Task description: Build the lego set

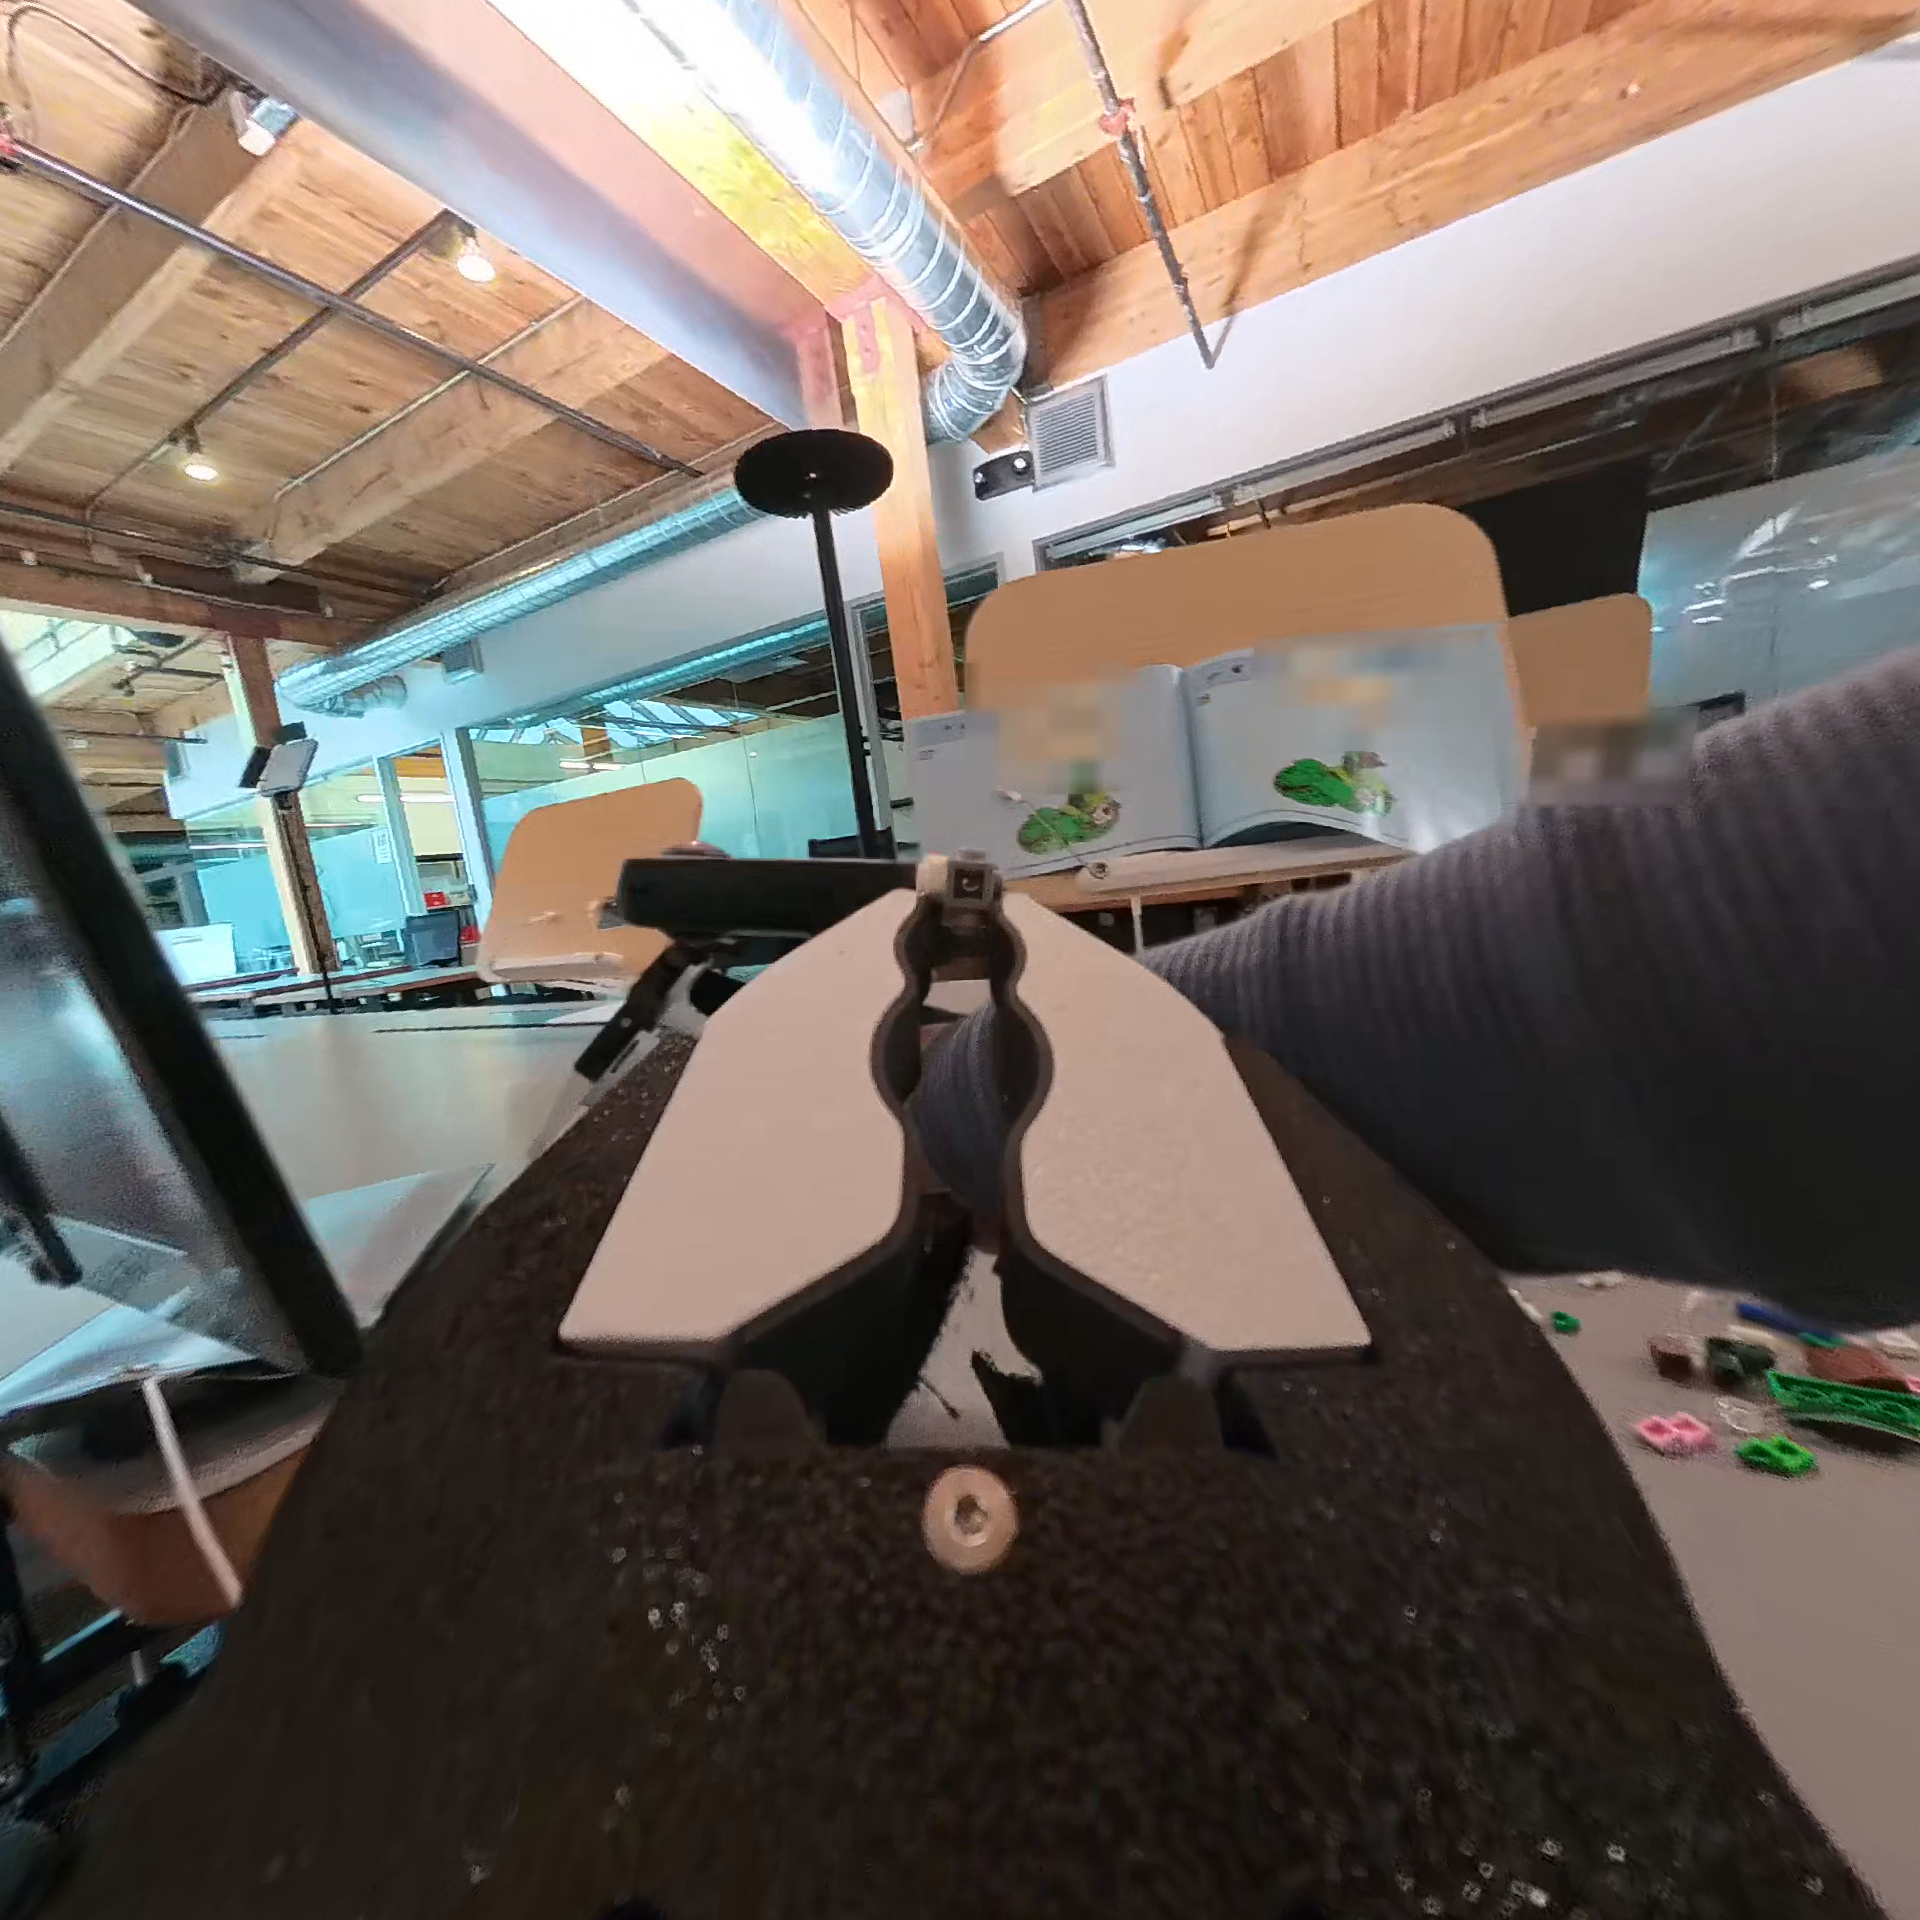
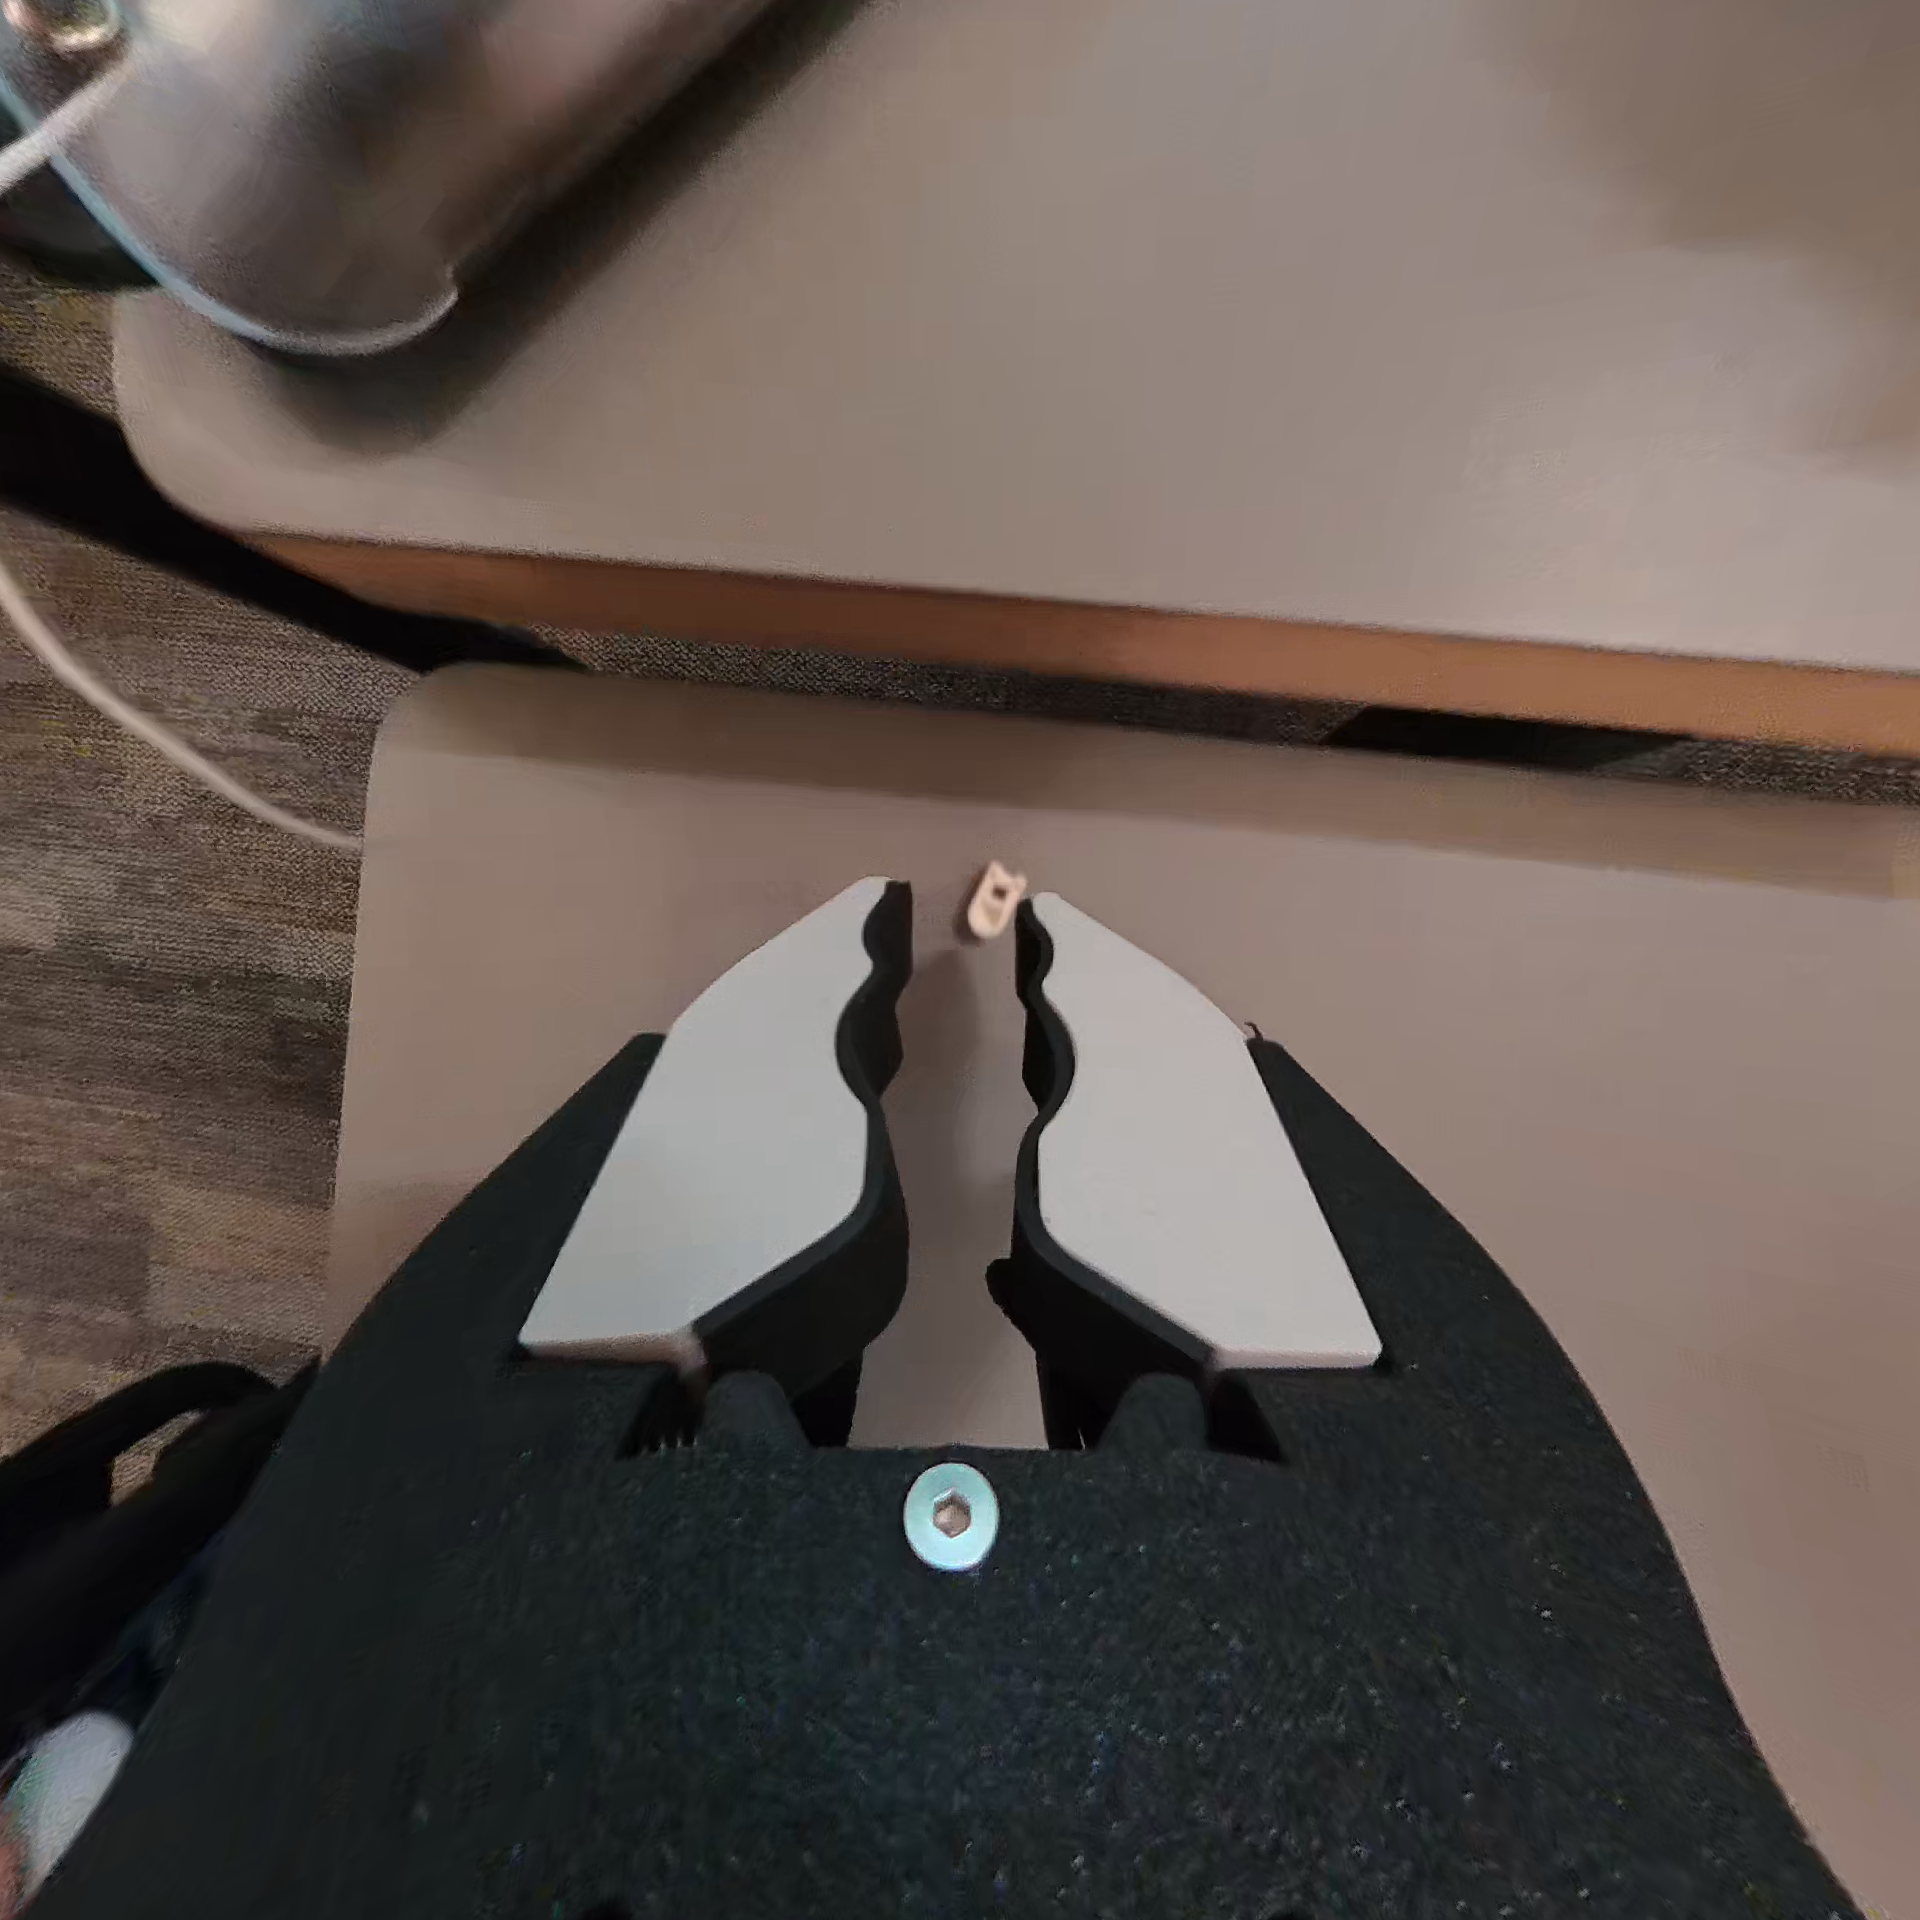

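In the left wrist view my left gripper (image 1: 961, 916) is raised and shut on a small grey and white lego piece (image 1: 964, 885), pinched at the very tips. A person's grey sleeve (image 1: 1558, 1039) crosses behind it. Loose green, pink and brown lego pieces (image 1: 1787, 1397) lie on the table at the right. In the right wrist view my right gripper (image 2: 964, 910) is open and points down at the table. A tiny tan lego piece (image 2: 992, 902) lies on the table just beyond the tips, close to the right fingertip (image 2: 1034, 920).
An open instruction booklet (image 1: 1195, 774) leans on a cardboard box at the back. A monitor (image 1: 135, 1039) stands at the left. In the right wrist view a gap (image 2: 935, 681) separates two tabletops, carpet floor (image 2: 156, 935) lies left, and a metal stand base (image 2: 270, 166) sits top left. The left gripper's tips are roughly 25 cm from the right gripper's.
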The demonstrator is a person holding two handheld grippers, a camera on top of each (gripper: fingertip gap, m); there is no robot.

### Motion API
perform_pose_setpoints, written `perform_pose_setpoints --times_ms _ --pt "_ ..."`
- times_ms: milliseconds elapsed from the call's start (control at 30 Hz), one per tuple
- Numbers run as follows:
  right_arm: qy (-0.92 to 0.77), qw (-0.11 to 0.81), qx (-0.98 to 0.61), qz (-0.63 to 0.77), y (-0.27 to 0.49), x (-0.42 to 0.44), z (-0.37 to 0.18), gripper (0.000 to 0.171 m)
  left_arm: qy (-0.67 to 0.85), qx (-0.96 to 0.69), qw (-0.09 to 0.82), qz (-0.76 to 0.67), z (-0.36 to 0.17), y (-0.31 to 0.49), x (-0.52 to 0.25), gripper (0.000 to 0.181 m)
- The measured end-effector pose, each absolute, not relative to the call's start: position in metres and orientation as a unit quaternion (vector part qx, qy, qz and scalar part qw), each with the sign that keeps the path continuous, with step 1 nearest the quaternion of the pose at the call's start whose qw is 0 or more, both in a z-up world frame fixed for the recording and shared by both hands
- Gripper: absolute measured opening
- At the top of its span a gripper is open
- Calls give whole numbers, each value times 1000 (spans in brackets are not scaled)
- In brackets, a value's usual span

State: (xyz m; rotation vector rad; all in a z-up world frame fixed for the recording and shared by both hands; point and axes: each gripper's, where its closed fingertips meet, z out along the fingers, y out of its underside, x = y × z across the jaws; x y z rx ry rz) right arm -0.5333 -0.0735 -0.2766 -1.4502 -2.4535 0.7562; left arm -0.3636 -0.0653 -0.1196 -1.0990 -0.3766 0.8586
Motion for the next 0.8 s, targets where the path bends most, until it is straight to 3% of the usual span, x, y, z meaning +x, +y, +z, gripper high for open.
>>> perform_pose_setpoints --times_ms 500,600,800 --pt "-862 74 -485 129 -70 -537 -299 21 -194 -487 768 369 -117 -82 -379 10" --pt "-868 88 -475 118 -66 -539 -300 14 -186 -491 765 373 -117 -77 -378 10" --pt "-863 139 -433 217 -47 -520 -258 8 -177 -503 773 345 -121 -69 -376 9"
